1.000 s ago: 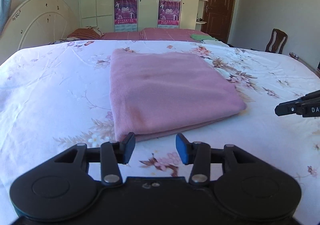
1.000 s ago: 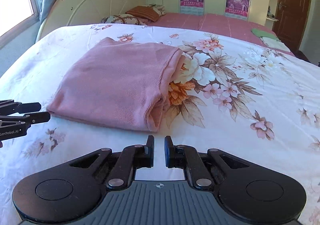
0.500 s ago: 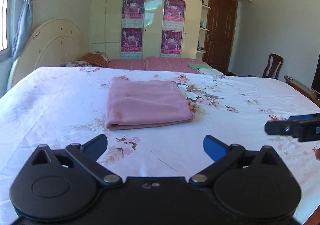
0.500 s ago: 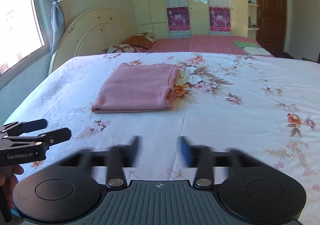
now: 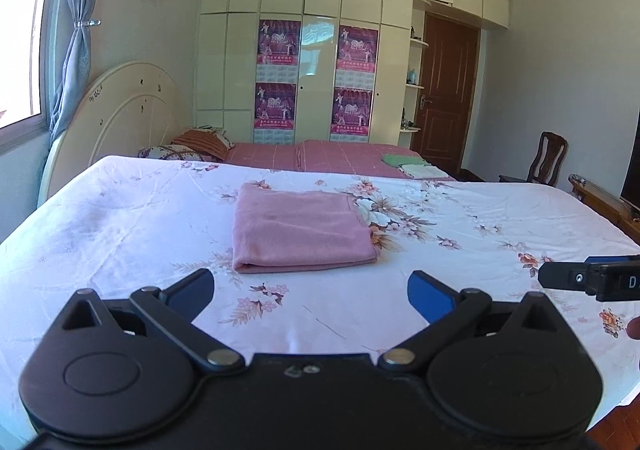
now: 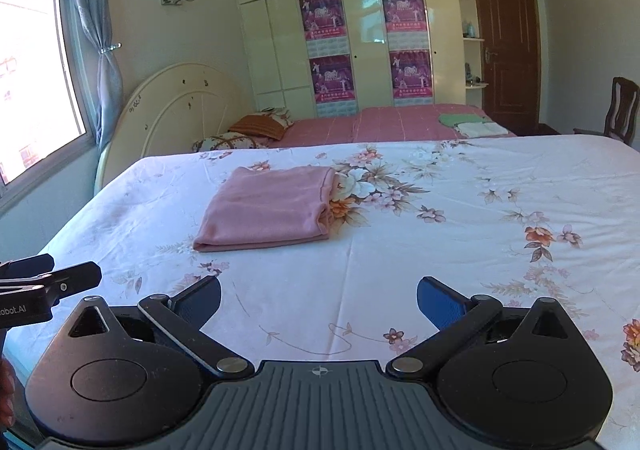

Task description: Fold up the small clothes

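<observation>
One pink knit garment [image 5: 300, 232], folded to a soft flat rectangle, lies on the floral bedsheet [image 5: 120, 226] at twelve o'clock of both grippers. Left gripper [image 5: 310, 290] and right gripper [image 6: 318, 296]: blue-padded jaws spread wide, empty, tilted slightly downward, well apart from the cloth.

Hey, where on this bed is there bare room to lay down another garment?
Free: the floral sheet right of the folded pink cloth, and the strip between that cloth and both open claws, left and right. Left of the cloth is bare too. Nothing here is crowded.
</observation>
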A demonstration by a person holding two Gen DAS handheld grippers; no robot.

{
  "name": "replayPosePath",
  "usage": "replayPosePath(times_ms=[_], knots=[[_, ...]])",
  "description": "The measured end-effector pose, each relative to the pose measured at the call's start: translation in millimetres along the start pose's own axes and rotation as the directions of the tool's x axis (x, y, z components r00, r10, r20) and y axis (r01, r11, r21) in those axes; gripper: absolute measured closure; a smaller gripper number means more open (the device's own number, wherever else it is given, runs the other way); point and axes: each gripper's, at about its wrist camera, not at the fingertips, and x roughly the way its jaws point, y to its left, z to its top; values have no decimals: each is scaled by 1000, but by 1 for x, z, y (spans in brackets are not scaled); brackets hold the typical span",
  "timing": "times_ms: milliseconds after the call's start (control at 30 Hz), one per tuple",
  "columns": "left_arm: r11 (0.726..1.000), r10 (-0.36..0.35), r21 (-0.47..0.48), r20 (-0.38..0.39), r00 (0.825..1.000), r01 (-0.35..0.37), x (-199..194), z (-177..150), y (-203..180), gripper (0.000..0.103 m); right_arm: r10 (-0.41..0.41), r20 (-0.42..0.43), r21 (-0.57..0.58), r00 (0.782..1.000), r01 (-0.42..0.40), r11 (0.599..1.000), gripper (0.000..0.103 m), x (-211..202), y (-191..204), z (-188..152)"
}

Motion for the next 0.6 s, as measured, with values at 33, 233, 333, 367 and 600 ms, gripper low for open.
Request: replayPosePath(times_ms=[33,233,333,367,600], knots=[[1000,1,2,5,1000,-1,-2,1,-1,0,0,7,-5,1000,0,1000,0,-4,1,2],[1000,2,17,13,1000,-2,-10,1,-4,0,9,50,-31,999,-8,1000,0,-21,5,8],[1000,6,19,13,1000,-6,-13,-2,-4,0,14,44,-46,999,-12,999,0,-21,7,8],[1000,7,18,13,1000,-7,-14,-3,-3,0,16,42,-53,999,-14,999,0,-22,8,8],[1000,12,18,23,1000,-13,-18,-1,-5,0,20,41,-78,999,-16,997,0,-25,9,8]])
